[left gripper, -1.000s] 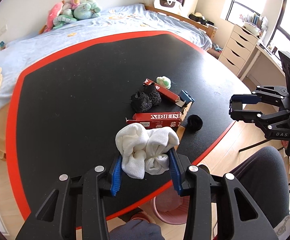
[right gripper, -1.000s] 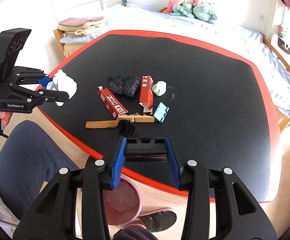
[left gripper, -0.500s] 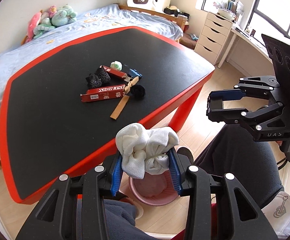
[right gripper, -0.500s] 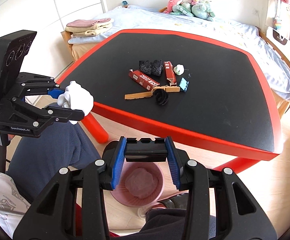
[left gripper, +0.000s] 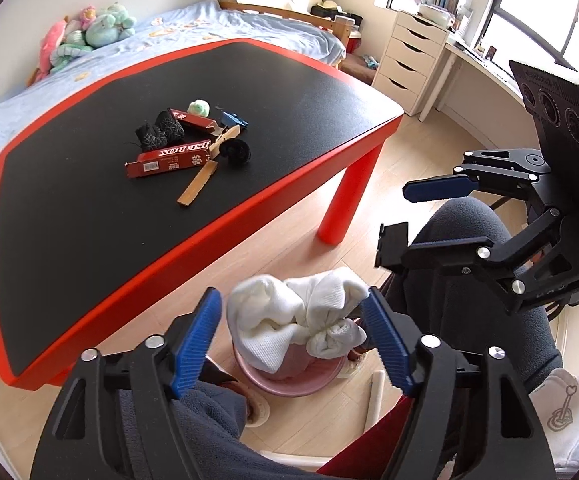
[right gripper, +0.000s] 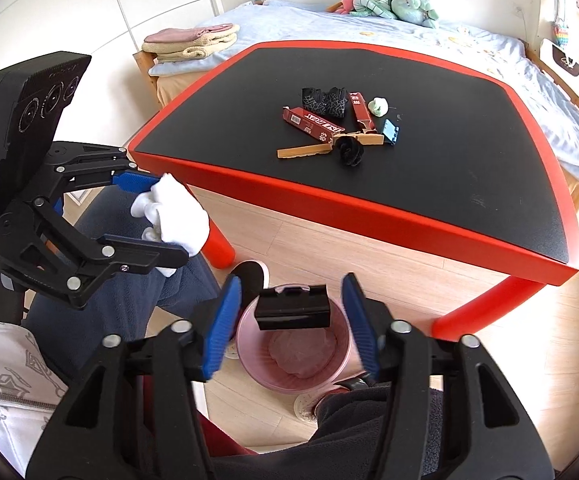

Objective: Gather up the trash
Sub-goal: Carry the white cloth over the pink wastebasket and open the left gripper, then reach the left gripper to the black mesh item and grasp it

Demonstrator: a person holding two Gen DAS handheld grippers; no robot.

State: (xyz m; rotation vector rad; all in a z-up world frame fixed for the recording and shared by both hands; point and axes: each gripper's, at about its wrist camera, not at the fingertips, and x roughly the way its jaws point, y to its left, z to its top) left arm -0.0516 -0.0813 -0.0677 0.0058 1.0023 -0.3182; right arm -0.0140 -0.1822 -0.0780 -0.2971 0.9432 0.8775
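Both grippers are dropping their loads over the pink bin (right gripper: 292, 350): the left gripper (left gripper: 294, 344) is opening around the white cloth (left gripper: 297, 330), the right gripper (right gripper: 291, 322) around a black clip (right gripper: 293, 307), so next is probably fetching more trash (right gripper: 329, 128) from the table (right gripper: 369, 204).

Bright daylight from the window (left gripper: 529, 12), slightly blown out; soft shadows, sharp centre, heavy fisheye bending and dark corners.

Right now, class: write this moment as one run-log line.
left gripper: opening, white cloth wad between pads | right gripper: opening, black box dropping | target: pink bin below | table: trash remains
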